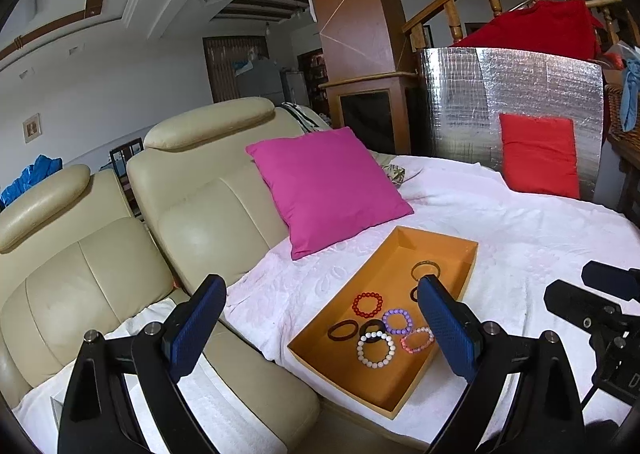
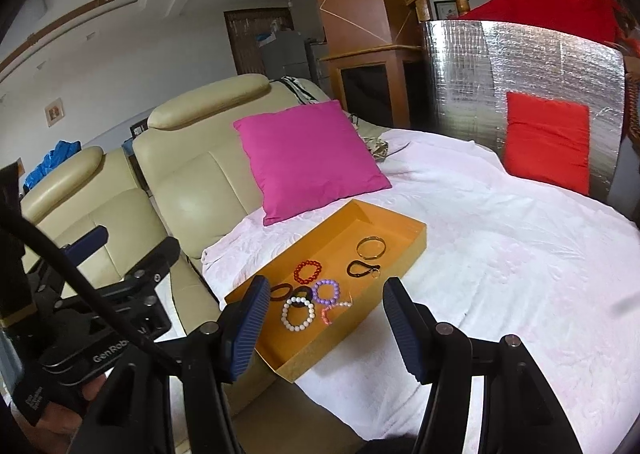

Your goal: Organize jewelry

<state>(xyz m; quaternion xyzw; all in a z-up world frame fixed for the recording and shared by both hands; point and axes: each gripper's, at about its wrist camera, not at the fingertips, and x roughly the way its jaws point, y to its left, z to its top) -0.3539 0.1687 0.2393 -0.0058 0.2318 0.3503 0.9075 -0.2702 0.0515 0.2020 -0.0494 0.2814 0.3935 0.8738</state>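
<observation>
An orange tray (image 1: 466, 250) (image 2: 416, 232) lies on a white blanket on the sofa. It holds several bracelets: red beads (image 1: 367, 304) (image 2: 307, 270), purple beads (image 1: 397, 320) (image 2: 326, 292), white beads (image 1: 375, 350) (image 2: 298, 313), pink beads (image 1: 417, 340) (image 2: 334, 310), dark bands (image 1: 343, 330) (image 2: 362, 268) and a gold bangle (image 1: 426, 269) (image 2: 371, 247). My left gripper (image 1: 320, 294) is open and empty, above and short of the tray. My right gripper (image 2: 326, 294) is open and empty, above the tray's near end.
A pink cushion (image 1: 326, 185) (image 2: 308, 157) leans on the cream sofa back behind the tray. A red cushion (image 1: 540, 155) (image 2: 548, 139) rests against a silver foil panel (image 1: 520, 89) at the back right. The white blanket (image 2: 500, 254) spreads right of the tray.
</observation>
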